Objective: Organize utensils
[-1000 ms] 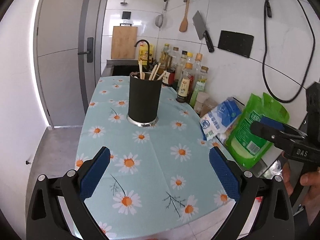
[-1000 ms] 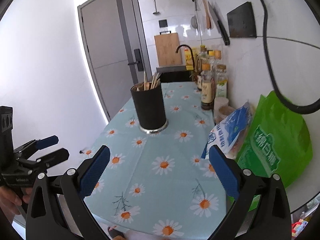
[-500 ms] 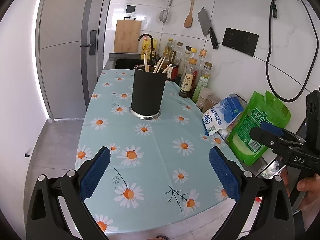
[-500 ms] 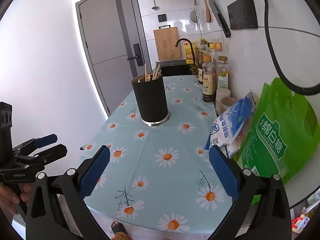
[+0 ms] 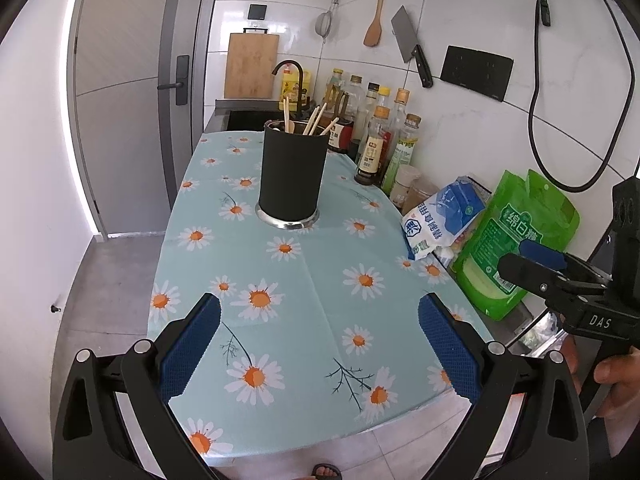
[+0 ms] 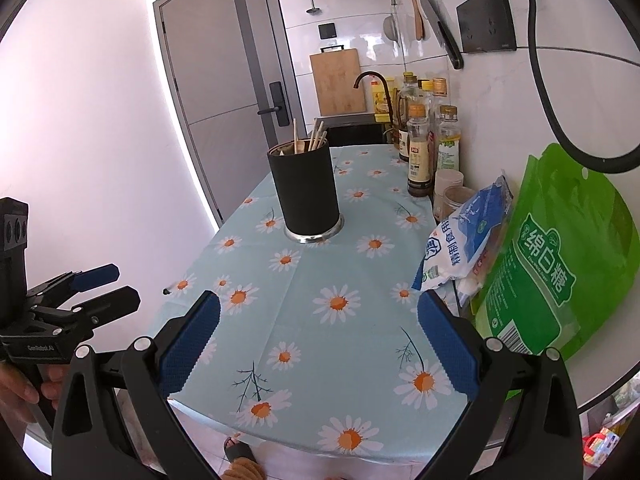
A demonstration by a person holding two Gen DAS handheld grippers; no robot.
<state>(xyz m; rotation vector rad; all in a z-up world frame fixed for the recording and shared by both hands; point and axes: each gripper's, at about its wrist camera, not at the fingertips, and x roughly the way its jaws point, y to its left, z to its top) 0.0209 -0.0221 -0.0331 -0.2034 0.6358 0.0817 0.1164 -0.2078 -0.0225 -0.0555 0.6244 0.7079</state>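
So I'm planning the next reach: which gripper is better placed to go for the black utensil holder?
Probably the left gripper: the black utensil holder sits nearly straight ahead of it. From the right gripper, equally open and empty, it lies slightly left.

Matt black holder (image 5: 292,172) with a shiny metal base ring, holding pale wooden chopsticks (image 5: 316,120), stands ahead of the grippers on a smooth daisy-print cloth (image 5: 320,292); glossy plastic bags (image 6: 560,264) sit right; gripper pads (image 5: 192,348) are rough blue rubber
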